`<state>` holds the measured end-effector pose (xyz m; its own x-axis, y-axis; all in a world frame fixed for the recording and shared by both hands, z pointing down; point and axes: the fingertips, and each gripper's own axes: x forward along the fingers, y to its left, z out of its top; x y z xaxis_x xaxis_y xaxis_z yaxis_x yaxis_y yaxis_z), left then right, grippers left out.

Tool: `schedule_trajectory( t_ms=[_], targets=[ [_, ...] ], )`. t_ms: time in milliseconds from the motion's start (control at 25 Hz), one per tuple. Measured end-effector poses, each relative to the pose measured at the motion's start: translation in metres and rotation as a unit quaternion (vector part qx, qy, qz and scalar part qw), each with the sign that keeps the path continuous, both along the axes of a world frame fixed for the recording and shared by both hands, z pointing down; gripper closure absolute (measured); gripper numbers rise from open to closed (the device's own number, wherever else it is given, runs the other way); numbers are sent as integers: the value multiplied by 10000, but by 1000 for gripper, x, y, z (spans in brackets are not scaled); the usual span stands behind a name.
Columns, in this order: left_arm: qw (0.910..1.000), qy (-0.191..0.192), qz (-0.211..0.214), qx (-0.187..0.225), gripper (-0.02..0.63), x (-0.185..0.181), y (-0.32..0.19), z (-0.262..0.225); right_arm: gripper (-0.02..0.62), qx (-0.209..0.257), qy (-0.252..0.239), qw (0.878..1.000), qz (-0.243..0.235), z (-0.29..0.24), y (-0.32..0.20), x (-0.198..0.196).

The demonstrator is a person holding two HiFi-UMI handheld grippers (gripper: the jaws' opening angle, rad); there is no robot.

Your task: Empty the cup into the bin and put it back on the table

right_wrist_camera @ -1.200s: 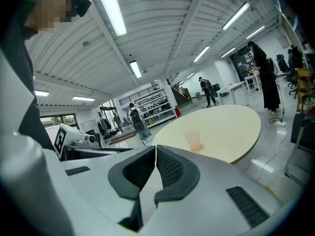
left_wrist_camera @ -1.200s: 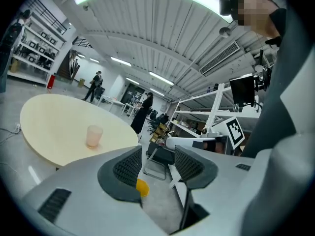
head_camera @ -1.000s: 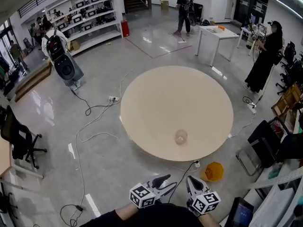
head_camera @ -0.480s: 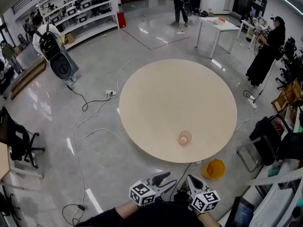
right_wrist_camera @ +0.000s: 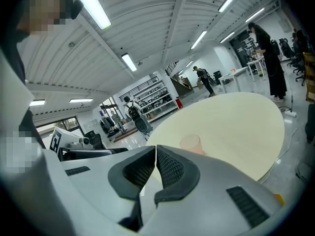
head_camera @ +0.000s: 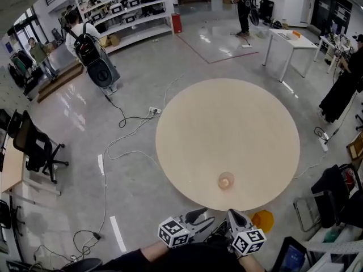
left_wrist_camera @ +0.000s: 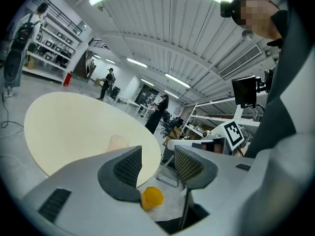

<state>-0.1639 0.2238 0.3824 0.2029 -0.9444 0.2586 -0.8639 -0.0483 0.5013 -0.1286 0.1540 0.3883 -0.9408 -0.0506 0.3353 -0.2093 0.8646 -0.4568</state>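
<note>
Translucent cup (head_camera: 226, 181) is standing near the round bench's (head_camera: 187, 123) close edge, untouched; the left hand-held gripper (head_camera: 205, 216) is gaping empty, the right hand-held gripper (head_camera: 232, 214) is resting shut. Approaching level and squeezing mid-wall gently should keep it upright until the yellow bin (head_camera: 262, 220)

Grey tongs (left_wrist_camera: 157, 165) with black ribbed pads (left_wrist_camera: 129, 167), black-and-white marker cubes (head_camera: 173, 233), dark sleeves (head_camera: 131, 260).

A glossy grey floor (head_camera: 130, 197) is crossed by loose cables (head_camera: 131, 118). White shelving (head_camera: 125, 7) is ranged along the far wall, and strip lights (right_wrist_camera: 91, 6) are mounted on the ribbed ceiling.
</note>
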Motion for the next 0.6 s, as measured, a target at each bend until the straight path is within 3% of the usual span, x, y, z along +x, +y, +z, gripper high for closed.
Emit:
schedule_trajectory(
  t_ms=[360,600],
  targets=[
    [9969,-385,-669,-120,383,-3,-74,5,578,25,40,9977,-681,16,-81,-8],
    [9914,-726,-1011,-414,383,-15,-89,13,578,116,240,9950,-962,35,-112,-11]
  ],
)
